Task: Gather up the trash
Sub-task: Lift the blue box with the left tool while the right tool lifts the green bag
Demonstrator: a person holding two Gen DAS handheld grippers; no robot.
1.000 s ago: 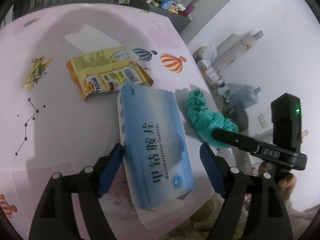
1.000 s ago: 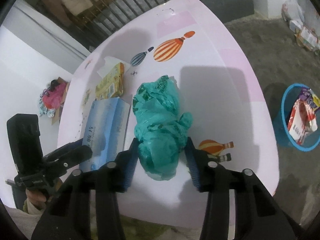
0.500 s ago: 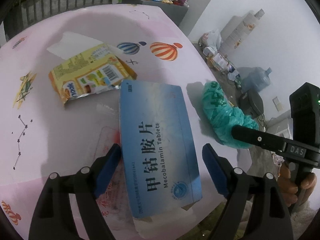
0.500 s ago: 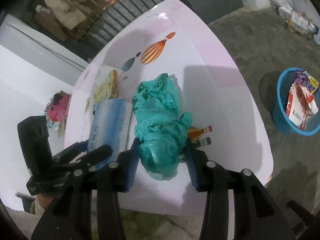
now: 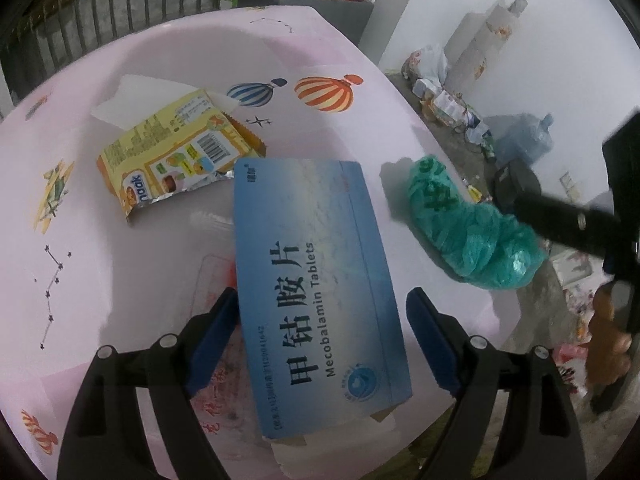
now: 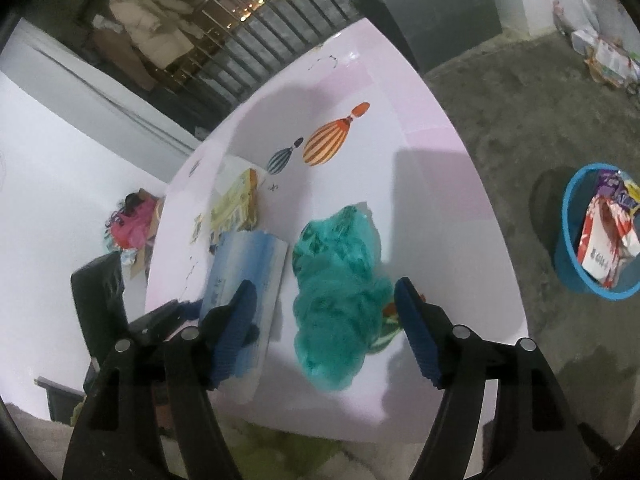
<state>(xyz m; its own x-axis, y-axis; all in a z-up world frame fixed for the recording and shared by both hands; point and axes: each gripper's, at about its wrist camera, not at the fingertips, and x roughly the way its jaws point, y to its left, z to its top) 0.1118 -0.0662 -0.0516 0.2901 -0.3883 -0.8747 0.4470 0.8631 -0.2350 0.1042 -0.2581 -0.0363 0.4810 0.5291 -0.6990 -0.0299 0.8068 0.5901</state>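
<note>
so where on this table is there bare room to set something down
Bare cloth lies right of the green bag, toward the table edge, and beyond the balloon prints. The near left is crowded: blue tablet box, yellow wrapper, white paper.

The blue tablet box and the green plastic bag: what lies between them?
Only bare pink tabletop separates the blue tablet box from the green plastic bag, seen in both views.
</note>
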